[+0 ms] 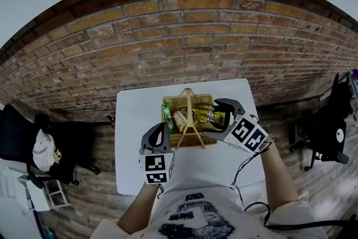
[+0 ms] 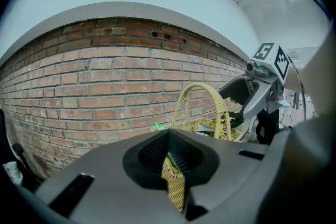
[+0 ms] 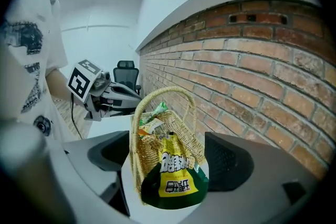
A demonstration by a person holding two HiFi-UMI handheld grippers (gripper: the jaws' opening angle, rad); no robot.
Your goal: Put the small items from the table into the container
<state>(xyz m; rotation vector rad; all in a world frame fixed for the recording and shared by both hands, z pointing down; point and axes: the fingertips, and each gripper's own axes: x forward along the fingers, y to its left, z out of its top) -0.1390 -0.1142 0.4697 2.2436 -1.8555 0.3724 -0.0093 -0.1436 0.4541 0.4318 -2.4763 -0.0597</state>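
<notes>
Pinching basket [image 1: 191,141] rim: left gripper [image 2: 169,161]; right gripper [image 1: 224,116] spread around packet [image 3: 176,178].

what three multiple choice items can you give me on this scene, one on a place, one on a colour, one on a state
1. Where does the basket stand?
A on the floor
B on the white table
C on a chair

2. What colours is the packet at the basket's near end in the right gripper view?
A yellow and green
B blue and white
C all red

3. How do the fingers of the right gripper stand?
A pressed together
B clamped on the handle
C apart, either side of the packet

Answers:
1 B, the head view shows it on the tabletop.
2 A, its yellow label sits on green.
3 C, the right gripper view shows them wide apart.
</notes>
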